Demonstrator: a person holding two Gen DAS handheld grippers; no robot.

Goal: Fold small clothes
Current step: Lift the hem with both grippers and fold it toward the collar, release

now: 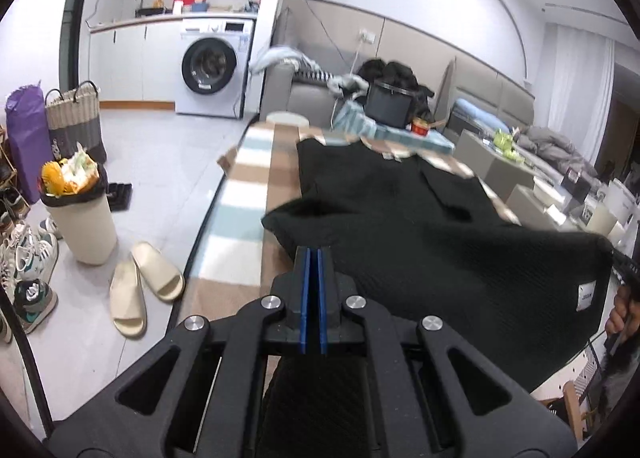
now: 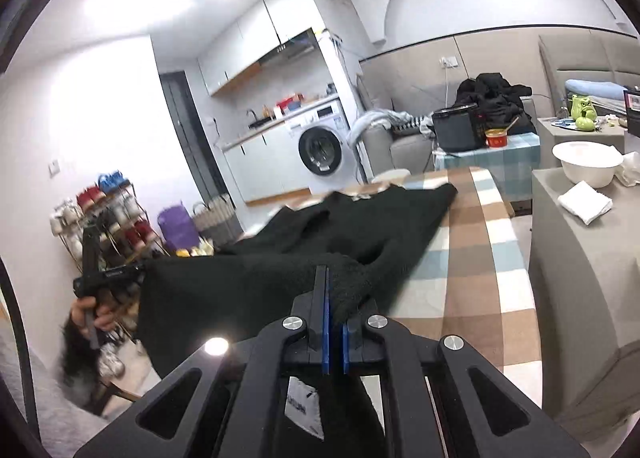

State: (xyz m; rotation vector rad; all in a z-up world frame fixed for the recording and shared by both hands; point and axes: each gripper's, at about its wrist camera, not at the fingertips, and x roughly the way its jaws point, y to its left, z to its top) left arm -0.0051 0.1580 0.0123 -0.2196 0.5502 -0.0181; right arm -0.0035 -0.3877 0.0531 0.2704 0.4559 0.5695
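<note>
A black knit garment (image 1: 400, 210) lies spread along a table with a checked cloth (image 1: 248, 186), neckline at the far end. Its near hem hangs lifted off the table, stretched between both grippers. My left gripper (image 1: 314, 254) is shut on the hem's left corner, the blue pads pressed together on the fabric. In the right wrist view my right gripper (image 2: 329, 278) is shut on the other corner of the garment (image 2: 352, 218), a white label (image 2: 304, 406) hanging below it. At the left of that view a hand holds the left gripper (image 2: 138, 272) at the hem's far end.
A full waste bin (image 1: 82, 218), slippers (image 1: 140, 290) and shoes stand on the floor left of the table. A black pot (image 1: 390, 104) and a red tub sit beyond the table's far end. A grey cabinet (image 2: 580, 258) with a white bowl (image 2: 588, 166) stands to its right.
</note>
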